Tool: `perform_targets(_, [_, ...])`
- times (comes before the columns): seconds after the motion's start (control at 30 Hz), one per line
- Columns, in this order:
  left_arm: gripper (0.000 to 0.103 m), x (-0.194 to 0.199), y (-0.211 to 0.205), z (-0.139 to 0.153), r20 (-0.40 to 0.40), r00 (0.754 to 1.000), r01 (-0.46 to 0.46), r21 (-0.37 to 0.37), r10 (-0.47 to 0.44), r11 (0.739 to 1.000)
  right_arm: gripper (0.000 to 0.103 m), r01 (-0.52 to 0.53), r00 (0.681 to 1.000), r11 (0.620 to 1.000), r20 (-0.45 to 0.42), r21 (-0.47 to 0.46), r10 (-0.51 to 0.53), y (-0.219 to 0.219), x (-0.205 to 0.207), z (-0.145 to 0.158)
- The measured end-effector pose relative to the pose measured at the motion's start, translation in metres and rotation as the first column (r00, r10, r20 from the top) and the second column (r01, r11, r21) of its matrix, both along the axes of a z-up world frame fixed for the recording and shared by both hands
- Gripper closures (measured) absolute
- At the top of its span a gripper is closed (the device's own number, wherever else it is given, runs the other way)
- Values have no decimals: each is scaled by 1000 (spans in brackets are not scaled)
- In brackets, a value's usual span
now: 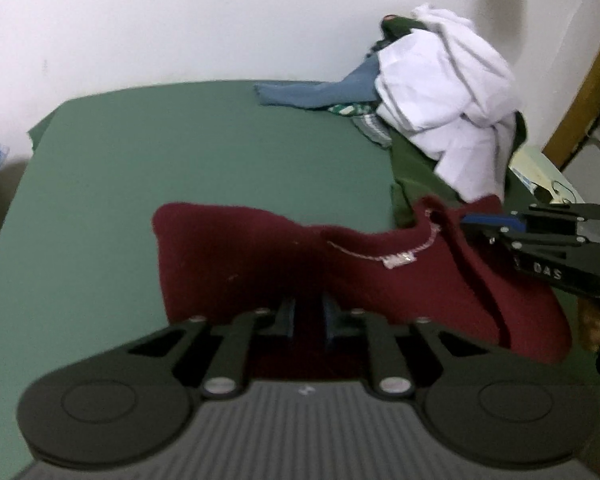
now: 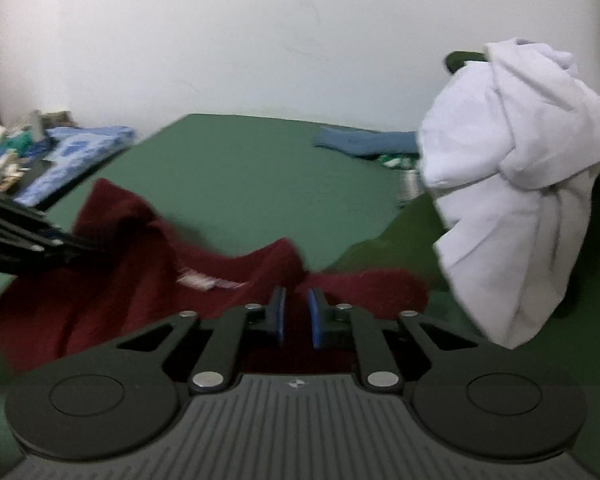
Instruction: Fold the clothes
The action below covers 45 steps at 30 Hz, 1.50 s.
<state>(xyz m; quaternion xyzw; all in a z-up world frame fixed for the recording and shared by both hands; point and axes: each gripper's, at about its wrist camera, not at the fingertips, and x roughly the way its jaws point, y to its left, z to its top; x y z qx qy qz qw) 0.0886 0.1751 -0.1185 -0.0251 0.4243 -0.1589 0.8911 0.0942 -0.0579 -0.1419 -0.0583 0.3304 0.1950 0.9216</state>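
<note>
Left claw (image 1: 309, 320) nearly closed, blue pads pinching the near edge of the maroon knit sweater (image 1: 236, 256); right claw (image 2: 297, 314) likewise narrowed on the same sweater's edge near the neckline, fabric between the pads. Sweater lies partly lifted and bunched on the green counter (image 1: 180, 152), its neck label (image 1: 398, 260) showing inside the collar. Looks soft, thick, limp knit, fairly light but floppy; it should sag and stretch between the two grips, so holds at shoulders or hem corners seem best, not mid-panel. Both claws are held low, pointing forward across the counter, roughly level, the right one coming in from the side in the left wrist view with fingers of the person's hand (image 1: 598, 326) just visible behind it. Farther back: pile with a white garment (image 2: 516, 184) on top of dark green cloth (image 1: 416, 168), a blue garment (image 1: 320, 94) beside it, white wall behind. Motion blur; grip depth unclear.
</note>
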Motion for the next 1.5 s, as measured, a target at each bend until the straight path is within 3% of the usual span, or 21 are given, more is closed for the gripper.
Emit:
perform_targets(0.13, [81, -1, 1, -2, 3, 1000, 10, 18, -10, 1000, 96, 44, 998, 999, -47, 15, -44, -8, 24, -18])
perform_targets(0.27, [81, -17, 7, 0, -1, 1000, 4, 26, -4, 1000, 93, 45, 999, 999, 16, -16, -45, -2, 16, -1])
perform_targets(0.37, [80, -26, 10, -1, 4, 1000, -14, 17, 14, 1000, 83, -85, 991, 996, 111, 35, 80, 11, -1, 26])
perform_targets(0.43, [80, -28, 7, -1, 10, 1000, -17, 27, 17, 999, 74, -191, 980, 978, 71, 78, 186, 27, 0, 32])
perform_targets(0.63, [80, -31, 4, 0, 24, 999, -25, 43, 24, 999, 75, -353, 935, 932, 4, -88, 355, 94, 10, 7])
perform_targets(0.67, [80, -31, 5, 0, 23, 999, -28, 38, 28, 999, 77, -349, 937, 933, -1, -94, 350, 99, 14, 4])
perform_targets(0.73, [79, -31, 6, 0, 20, 999, -35, 28, 34, 999, 94, -328, 945, 943, -15, -63, 327, 101, 24, 1])
perform_targets(0.83, [79, -31, 5, 0, 26, 999, -31, 33, 30, 999, 95, -239, 969, 970, -62, 30, 241, 93, 49, -1])
perform_targets(0.93, [79, -32, 4, 0, 31, 999, -28, 38, 26, 999, 90, -169, 963, 979, -192, 114, 188, 88, 70, -18])
perform_targets(0.97, [79, -32, 3, -1, 33, 999, -27, 40, 25, 999, 88, -161, 959, 982, -217, 103, 180, 89, 70, -24])
perform_targets(1.07, [76, -32, 2, -1, 38, 999, -23, 45, 21, 999, 80, -174, 967, 981, -175, 84, 187, 87, 58, -19])
perform_targets(1.1, [75, -32, 2, -1, 39, 999, -22, 47, 20, 999, 72, -161, 973, 983, -152, 89, 173, 80, 55, -11])
perform_targets(1.17, [71, -34, 4, 2, 41, 999, -26, 40, 24, 999, 66, -111, 987, 986, -98, 127, 124, 57, 48, 9])
perform_targets(1.27, [49, -37, 6, 9, 50, 998, -31, 29, 30, 999, 66, -62, 997, 978, -42, 200, 72, 14, 30, 37])
perform_targets(1.4, [49, -55, 5, 22, 98, 995, -15, 34, 12, 999, 66, -13, 999, 989, -27, 150, 17, -34, -15, 43])
perform_targets(1.5, [54, -58, 0, 16, 71, 997, -11, 65, 7, 998, 72, -7, 1000, 995, -29, 96, 10, -40, -30, 30])
